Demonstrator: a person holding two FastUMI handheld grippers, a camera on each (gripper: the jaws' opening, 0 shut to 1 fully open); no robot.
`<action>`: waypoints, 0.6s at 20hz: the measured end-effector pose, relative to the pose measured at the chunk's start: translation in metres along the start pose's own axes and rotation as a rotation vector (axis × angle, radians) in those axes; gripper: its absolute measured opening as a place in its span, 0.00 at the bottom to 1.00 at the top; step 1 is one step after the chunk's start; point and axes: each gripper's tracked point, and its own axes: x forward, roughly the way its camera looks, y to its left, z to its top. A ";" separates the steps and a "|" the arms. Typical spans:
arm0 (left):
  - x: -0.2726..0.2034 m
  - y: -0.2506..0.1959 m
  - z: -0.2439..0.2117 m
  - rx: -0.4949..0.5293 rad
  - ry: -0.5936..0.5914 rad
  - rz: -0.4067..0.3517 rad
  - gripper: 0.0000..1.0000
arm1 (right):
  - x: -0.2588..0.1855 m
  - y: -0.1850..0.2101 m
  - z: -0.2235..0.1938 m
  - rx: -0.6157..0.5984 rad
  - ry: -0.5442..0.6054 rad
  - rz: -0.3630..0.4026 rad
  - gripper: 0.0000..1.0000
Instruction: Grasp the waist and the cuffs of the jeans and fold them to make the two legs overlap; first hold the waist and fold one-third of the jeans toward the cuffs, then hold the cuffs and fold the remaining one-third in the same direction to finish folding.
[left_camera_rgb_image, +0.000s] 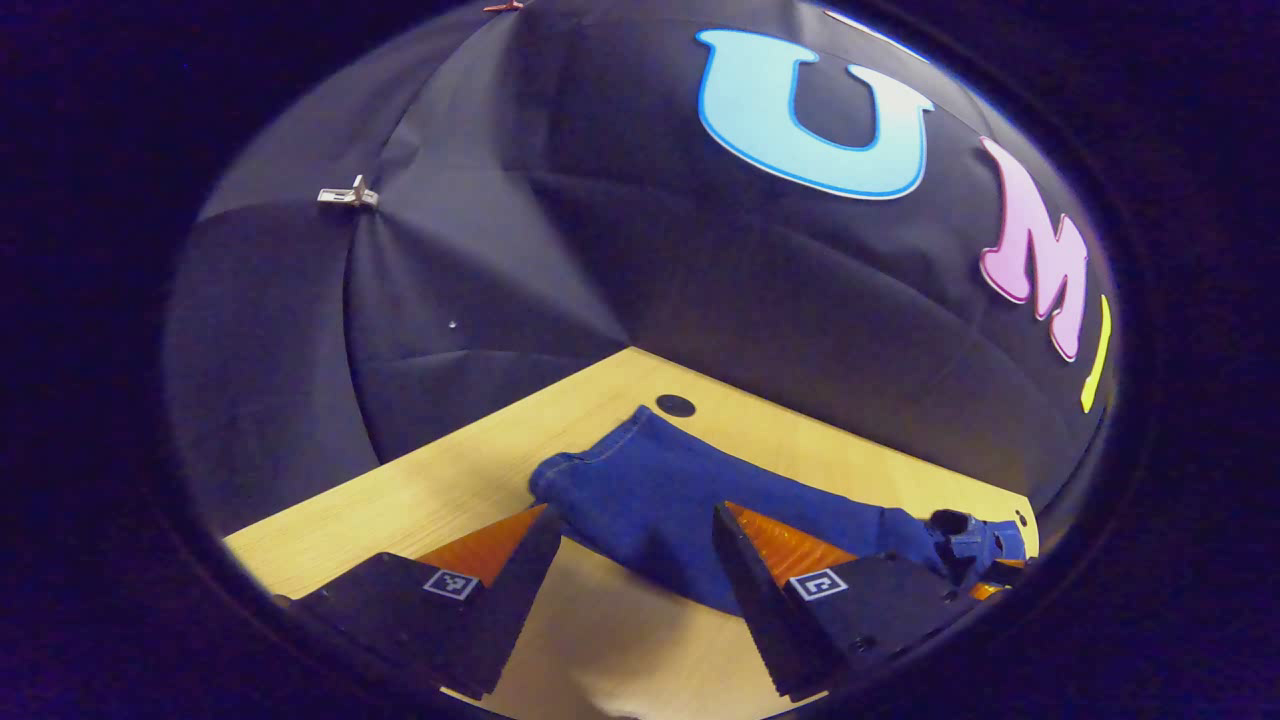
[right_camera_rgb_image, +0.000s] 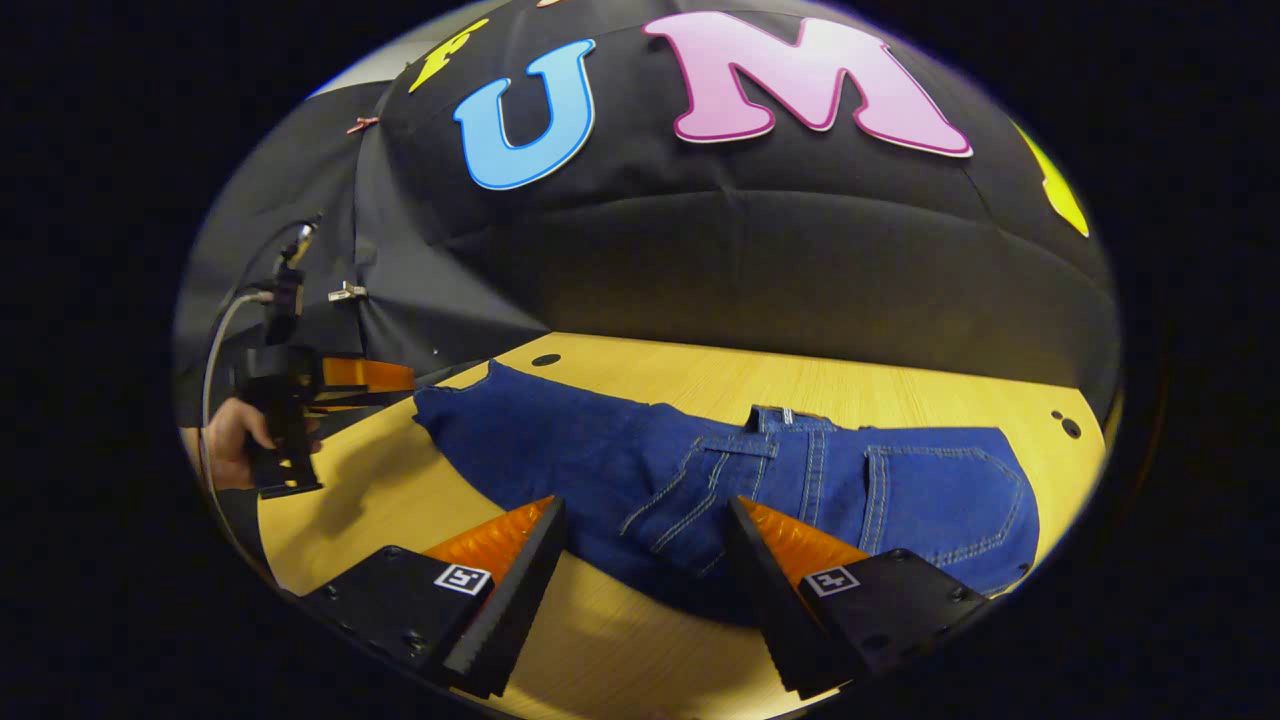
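The jeans (right_camera_rgb_image: 720, 490) lie flat along the table's (right_camera_rgb_image: 620, 640) back edge — waist toward its right end. Both grippers — left gripper (left_camera_rgb_image: 635, 560), right gripper (right_camera_rgb_image: 645, 550) — hover with fingers apart, holding nothing.

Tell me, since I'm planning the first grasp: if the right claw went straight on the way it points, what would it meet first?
Most likely the jeans: the open right claw points at the denim near the waist and pockets, lying flat on the table. Depth is hard to judge, so it might touch the tabletop just before the near edge.
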 end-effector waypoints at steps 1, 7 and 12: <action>0.011 0.002 -0.001 -0.038 0.016 0.009 0.96 | -0.007 -0.007 -0.005 0.007 0.009 -0.018 0.98; 0.064 0.037 -0.019 -0.002 0.103 0.177 0.97 | -0.055 -0.054 -0.029 0.037 0.087 -0.134 0.98; 0.059 0.029 -0.018 0.034 0.149 0.147 0.94 | -0.074 -0.078 -0.044 0.042 0.121 -0.186 0.98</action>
